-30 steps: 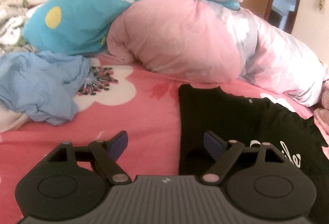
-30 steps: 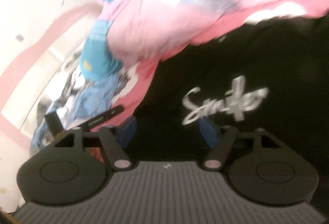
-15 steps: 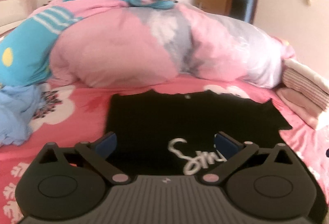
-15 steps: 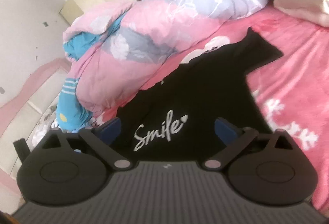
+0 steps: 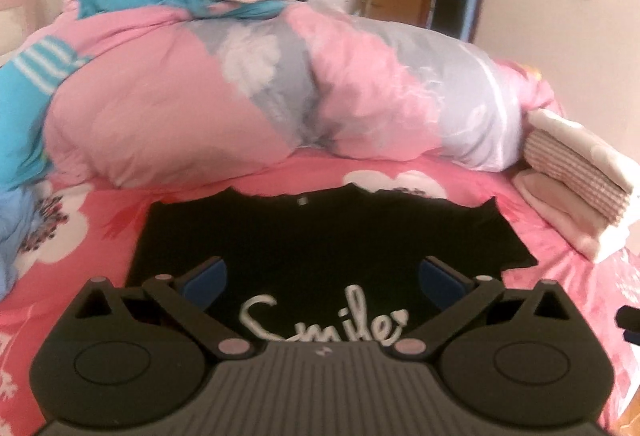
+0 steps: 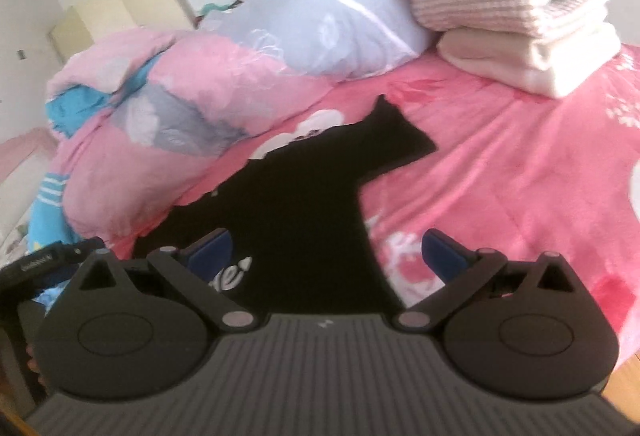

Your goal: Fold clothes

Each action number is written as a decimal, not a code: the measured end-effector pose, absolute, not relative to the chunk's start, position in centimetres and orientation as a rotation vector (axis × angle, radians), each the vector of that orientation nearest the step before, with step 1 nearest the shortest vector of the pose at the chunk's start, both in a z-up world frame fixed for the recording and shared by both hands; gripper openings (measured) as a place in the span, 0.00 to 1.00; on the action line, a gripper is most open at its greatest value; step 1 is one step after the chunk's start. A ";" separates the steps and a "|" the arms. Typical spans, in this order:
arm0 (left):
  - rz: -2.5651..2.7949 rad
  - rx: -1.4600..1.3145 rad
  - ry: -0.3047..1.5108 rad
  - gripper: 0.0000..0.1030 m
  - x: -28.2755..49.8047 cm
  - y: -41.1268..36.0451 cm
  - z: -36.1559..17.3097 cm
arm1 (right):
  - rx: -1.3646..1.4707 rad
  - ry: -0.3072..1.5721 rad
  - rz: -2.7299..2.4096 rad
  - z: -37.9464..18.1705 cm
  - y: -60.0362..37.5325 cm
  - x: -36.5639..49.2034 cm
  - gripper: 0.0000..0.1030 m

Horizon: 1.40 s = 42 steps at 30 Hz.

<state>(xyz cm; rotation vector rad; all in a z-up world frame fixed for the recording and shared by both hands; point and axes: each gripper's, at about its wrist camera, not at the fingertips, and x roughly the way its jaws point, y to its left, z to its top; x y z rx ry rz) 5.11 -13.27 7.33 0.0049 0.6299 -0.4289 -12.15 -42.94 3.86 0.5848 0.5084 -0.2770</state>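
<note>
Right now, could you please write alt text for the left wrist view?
A black T-shirt printed "Smile" lies flat on a pink bed, framed by the open left gripper. A bunched quilt lies behind; folded towels sit right.

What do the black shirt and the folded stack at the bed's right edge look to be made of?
Black shirt: thin knit, likely cotton jersey; matte, lies flat, with a slightly raised white "Smile" print. Folded stack: thicker, soft cloth, perhaps fleece or terry; plump rounded folds, one layer finely striped pink. Blur leaves the weave uncertain.
</note>
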 end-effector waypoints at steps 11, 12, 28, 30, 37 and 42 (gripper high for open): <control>-0.544 0.140 0.639 1.00 7.6 -21.7 8.2 | 0.659 0.472 -0.256 2.5 -46.1 -11.7 0.99; -0.557 0.152 0.643 1.00 8.1 -22.6 8.2 | 0.661 0.466 -0.261 2.4 -46.5 -11.5 0.99; -0.706 0.253 0.696 1.00 16.2 -41.2 5.3 | 0.562 0.406 -0.326 -0.2 -54.2 -3.4 0.99; -0.708 0.234 0.715 1.00 17.3 -43.1 4.2 | 0.506 0.418 -0.318 -0.7 -54.4 -1.5 0.97; -0.701 0.214 0.787 0.93 20.3 -48.9 0.0 | 0.469 0.475 -0.341 -3.5 -55.9 1.2 0.73; -0.683 0.250 0.835 0.72 21.4 -51.8 -3.0 | 0.502 0.521 -0.335 -5.2 -57.9 2.8 0.51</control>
